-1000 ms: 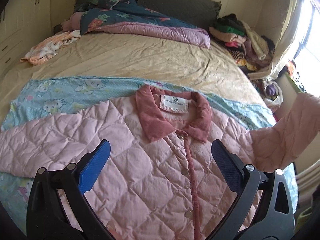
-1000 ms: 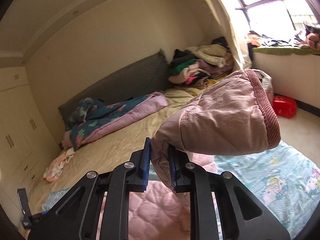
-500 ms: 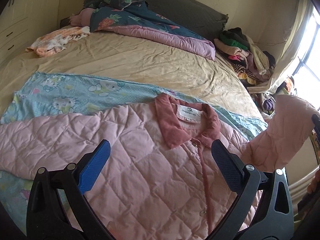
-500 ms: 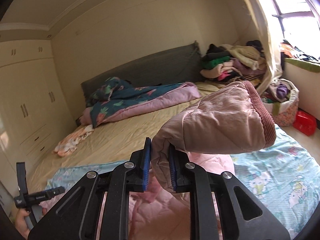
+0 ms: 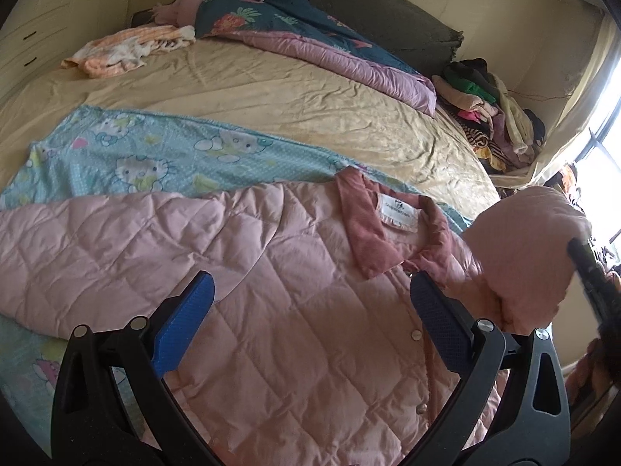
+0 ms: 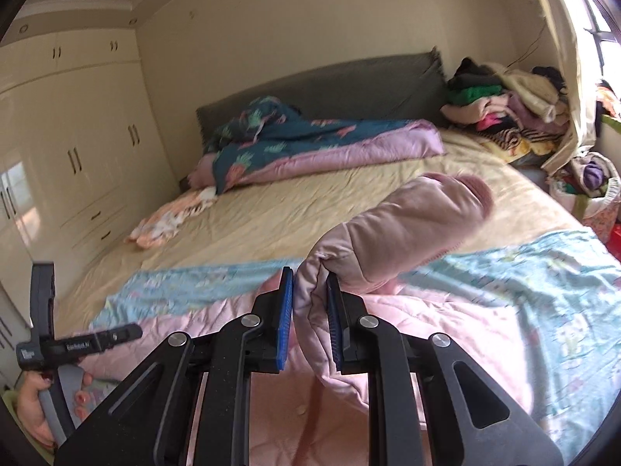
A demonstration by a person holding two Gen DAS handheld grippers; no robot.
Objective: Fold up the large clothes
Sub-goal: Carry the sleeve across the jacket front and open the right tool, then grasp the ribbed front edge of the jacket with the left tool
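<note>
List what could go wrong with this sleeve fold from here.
1. The right gripper pinches only a fold of the sleeve; the padded fabric could slip out mid-swing.
2. The left gripper hangs open above the jacket, pinning nothing, so the body may drag and bunch.
3. The sleeve could land across the collar, leaving a crooked fold.

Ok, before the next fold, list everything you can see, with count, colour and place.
quilted jacket: one, pink, flat on the cartoon sheet
sleeve: one, pink, lifted over the jacket
cartoon sheet: one, light blue, across the bed
bed: one, beige cover
duvet: one, teal and lilac, at the headboard
clothes pile: one, mixed, far corner
small garment: one, orange-white, near the wardrobe
left tool: open, above the jacket
right tool: shut on the sleeve
</note>
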